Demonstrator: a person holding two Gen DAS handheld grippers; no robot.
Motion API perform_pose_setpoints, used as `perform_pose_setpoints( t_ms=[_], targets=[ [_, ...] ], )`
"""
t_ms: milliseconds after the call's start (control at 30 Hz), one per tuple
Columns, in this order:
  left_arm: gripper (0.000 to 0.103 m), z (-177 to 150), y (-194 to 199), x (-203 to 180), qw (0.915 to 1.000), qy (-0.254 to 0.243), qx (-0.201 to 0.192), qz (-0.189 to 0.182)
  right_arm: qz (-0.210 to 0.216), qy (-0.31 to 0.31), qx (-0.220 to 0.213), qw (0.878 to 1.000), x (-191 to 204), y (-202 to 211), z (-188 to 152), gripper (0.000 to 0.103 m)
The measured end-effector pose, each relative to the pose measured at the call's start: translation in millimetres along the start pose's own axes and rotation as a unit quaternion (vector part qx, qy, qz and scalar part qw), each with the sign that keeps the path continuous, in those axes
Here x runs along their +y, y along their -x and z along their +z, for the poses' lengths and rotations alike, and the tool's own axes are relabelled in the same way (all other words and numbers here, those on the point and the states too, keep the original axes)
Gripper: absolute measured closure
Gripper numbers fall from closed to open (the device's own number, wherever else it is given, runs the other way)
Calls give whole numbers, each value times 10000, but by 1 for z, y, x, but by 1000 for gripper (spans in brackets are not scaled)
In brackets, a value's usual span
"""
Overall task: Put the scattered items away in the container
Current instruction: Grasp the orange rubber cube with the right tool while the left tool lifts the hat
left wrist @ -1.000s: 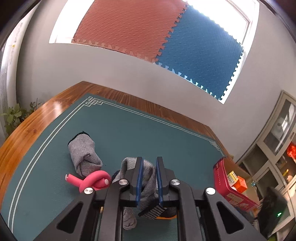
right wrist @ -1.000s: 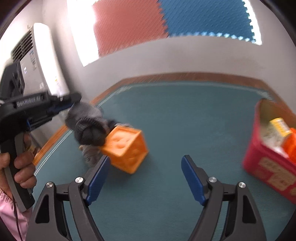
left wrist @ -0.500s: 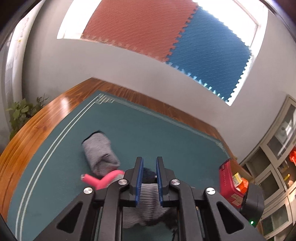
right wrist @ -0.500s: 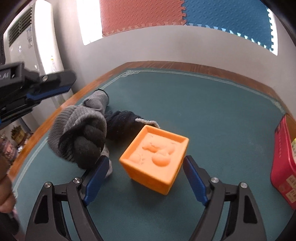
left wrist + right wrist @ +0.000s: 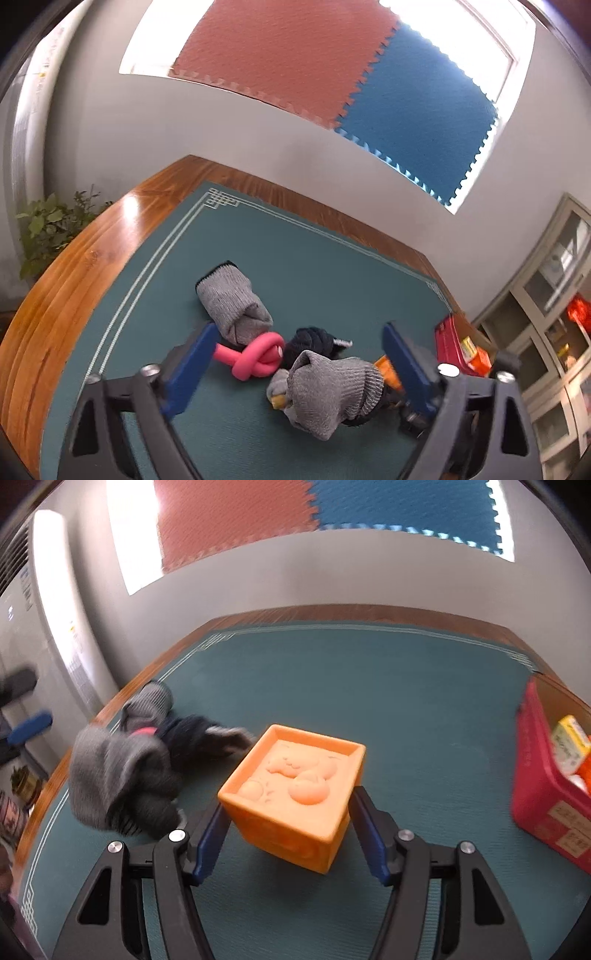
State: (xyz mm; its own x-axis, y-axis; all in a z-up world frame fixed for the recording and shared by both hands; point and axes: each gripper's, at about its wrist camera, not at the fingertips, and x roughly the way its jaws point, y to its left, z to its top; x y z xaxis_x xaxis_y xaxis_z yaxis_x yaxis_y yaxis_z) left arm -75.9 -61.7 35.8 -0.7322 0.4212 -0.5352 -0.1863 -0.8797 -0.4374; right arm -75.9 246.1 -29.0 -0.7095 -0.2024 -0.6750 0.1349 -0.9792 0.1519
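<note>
My left gripper (image 5: 299, 369) is open above the green mat, with a rolled grey sock (image 5: 328, 391) lying free between and below its fingers. A pink foam knot (image 5: 258, 356), a dark sock (image 5: 314, 341) and a second grey sock (image 5: 232, 308) lie just beyond. My right gripper (image 5: 288, 821) has its blue pads on both sides of an orange embossed cube (image 5: 295, 797). The grey sock (image 5: 118, 779) lies left of the cube. The red container (image 5: 543, 782) stands at the right, with small boxes inside.
The green mat (image 5: 369, 686) covers a wooden table with a brown rim (image 5: 74, 266). A potted plant (image 5: 48, 229) stands off the table's left. Glass-door cabinets (image 5: 554, 295) stand behind the red container (image 5: 454, 343). An air conditioner (image 5: 33, 627) stands at the left.
My left gripper has opened and let the grey sock drop onto the mat. My right gripper has moved in on the orange cube and narrowed around it.
</note>
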Motion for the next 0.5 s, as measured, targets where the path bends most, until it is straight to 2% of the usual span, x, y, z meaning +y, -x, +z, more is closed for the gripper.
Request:
perform_pose_setpoints(
  t_ms=[133, 233, 333, 500],
  targets=[
    [3, -11, -20, -7, 9988, -43, 479, -45, -39, -179, -133, 9997, -17, 12, 3, 35],
    [3, -21, -32, -29, 9963, -469, 721, -58, -70, -253, -191, 9995, -25, 21, -1, 35],
    [3, -31, -34, -51, 9923, -963, 778, -11, -76, -260, -235, 9994, -29, 28, -3, 35],
    [3, -50, -23, -70, 9871, -1416, 741, -87, 14, -330, -368, 9988, -36, 38, -1, 35]
  ],
)
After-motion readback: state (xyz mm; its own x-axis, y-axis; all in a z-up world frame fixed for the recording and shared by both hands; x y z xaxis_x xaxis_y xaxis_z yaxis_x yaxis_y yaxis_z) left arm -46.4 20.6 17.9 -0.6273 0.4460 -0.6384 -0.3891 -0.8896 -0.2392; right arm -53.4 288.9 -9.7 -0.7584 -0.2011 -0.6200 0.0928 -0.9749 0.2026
